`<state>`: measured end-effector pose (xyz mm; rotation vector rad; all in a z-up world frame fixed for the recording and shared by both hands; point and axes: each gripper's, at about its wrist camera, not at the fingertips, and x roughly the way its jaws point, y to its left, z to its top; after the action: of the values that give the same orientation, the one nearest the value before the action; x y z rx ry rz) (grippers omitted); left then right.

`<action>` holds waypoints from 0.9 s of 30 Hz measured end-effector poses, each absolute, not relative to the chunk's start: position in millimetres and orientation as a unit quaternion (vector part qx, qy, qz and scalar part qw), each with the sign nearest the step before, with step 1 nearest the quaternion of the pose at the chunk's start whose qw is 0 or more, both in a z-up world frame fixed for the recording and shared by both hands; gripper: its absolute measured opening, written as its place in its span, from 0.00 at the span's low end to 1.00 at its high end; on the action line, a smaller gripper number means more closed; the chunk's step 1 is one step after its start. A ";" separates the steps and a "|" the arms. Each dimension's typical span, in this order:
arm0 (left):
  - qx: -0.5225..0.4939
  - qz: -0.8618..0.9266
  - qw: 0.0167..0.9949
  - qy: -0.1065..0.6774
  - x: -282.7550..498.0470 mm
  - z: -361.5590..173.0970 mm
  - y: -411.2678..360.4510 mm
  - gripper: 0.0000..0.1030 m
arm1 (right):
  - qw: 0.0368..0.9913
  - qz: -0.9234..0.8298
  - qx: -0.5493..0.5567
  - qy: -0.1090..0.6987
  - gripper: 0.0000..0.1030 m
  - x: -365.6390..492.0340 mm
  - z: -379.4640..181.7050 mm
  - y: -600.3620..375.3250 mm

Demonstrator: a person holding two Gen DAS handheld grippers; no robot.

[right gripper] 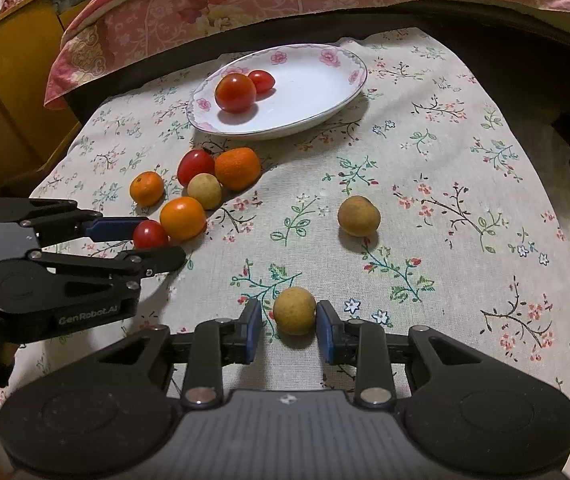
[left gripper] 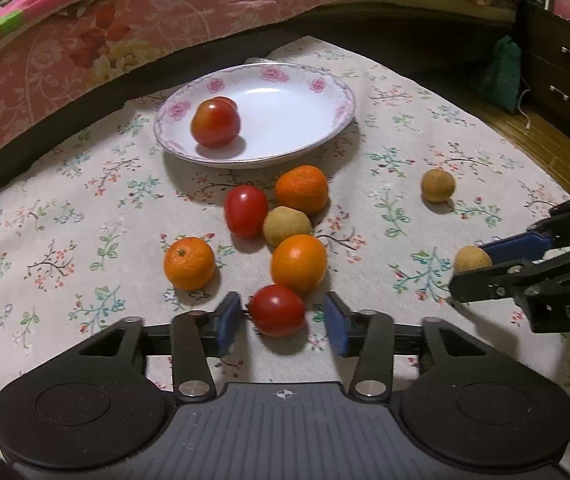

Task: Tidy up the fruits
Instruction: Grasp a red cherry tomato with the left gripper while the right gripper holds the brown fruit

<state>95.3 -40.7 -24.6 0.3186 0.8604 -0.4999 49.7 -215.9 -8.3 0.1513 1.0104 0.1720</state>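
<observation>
Left gripper (left gripper: 283, 322) stood open astride a red tomato (left gripper: 277, 309) on the floral cloth (left gripper: 65, 220), pads clear. Right gripper (right gripper: 289, 330) pinched a brown fruit (right gripper: 295, 310); likely both were bound for the plate (left gripper: 305, 136), which held two tomatoes.

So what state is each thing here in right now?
White floral-rimmed plate: holds two red tomatoes.
Left gripper: open, a red tomato between its pads.
Right gripper: closed on a tan round fruit.
Three oranges: loose on the flowered cloth.
</observation>
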 end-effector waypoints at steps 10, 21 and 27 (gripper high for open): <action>0.147 -0.243 0.862 0.420 92.7 -22.7 -42.4 0.39 | 0.868 0.083 0.064 0.485 0.29 48.8 -7.6 -216.1; 0.149 -0.246 0.861 0.420 80.7 -17.8 -37.7 0.39 | 0.870 0.090 0.061 0.480 0.23 46.7 -5.9 -214.3; 0.141 -0.245 0.861 0.423 74.9 -23.0 -31.9 0.39 | 0.872 0.092 0.042 0.478 0.23 46.4 -7.3 -208.0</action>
<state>74.9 -31.9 -23.0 0.2965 0.8867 -0.5142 46.4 -208.0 -7.3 0.0873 0.9992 0.1929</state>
